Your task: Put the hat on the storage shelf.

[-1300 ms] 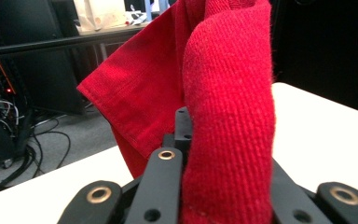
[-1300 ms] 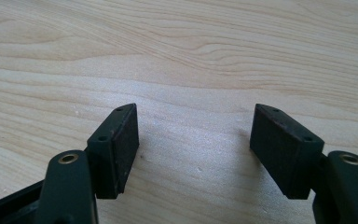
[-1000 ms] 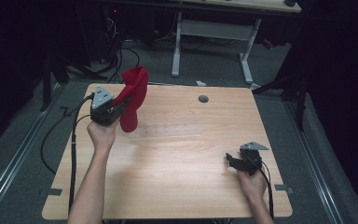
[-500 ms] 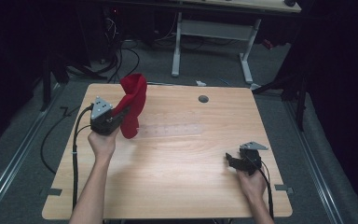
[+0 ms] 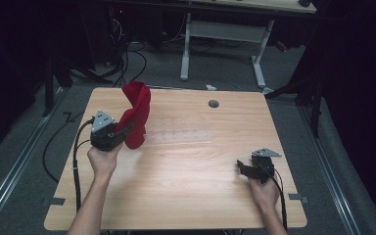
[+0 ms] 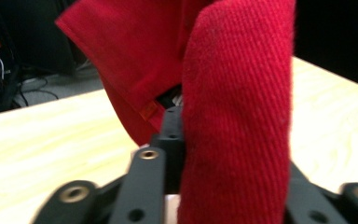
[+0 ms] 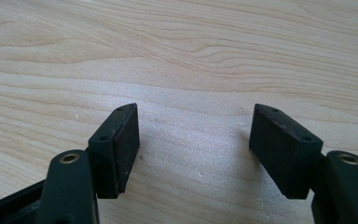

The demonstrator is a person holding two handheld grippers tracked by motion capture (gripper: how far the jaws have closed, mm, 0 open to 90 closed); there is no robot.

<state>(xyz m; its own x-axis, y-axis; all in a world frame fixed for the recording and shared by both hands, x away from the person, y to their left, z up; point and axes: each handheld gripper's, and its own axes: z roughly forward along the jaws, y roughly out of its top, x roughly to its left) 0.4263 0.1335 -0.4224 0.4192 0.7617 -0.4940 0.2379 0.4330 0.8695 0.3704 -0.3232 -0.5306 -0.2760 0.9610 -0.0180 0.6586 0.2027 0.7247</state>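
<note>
At the table's (image 5: 176, 196) left edge, a hand (image 5: 103, 160) holds the left claw (image 5: 127, 128), clamped on a red cloth (image 5: 136, 117). The cloth stands up from the claw in a twisted column, with its lower end down by the wood and its top folded over toward the far side. From the left gripper view, the cloth (image 6: 237, 121) fills the space between the jaws; one black jaw shows to its left, the other is mostly hidden behind the fabric, and a small orange tag (image 6: 148, 112) sits on a hem farther back. A black cable (image 5: 76, 161) trails from this claw off the near left side.

Toward the middle, a faint pale rectangle (image 5: 183, 137) lies on the wood just right of the cloth, and a round grey grommet (image 5: 213, 104) sits near the far edge.

On the right, near the front, the other hand (image 5: 263, 192) holds the right claw (image 5: 241, 166), well apart from the cloth. Its jaws stand wide apart in the right gripper view (image 7: 193, 144), with bare wood between them and nothing gripped.
</note>
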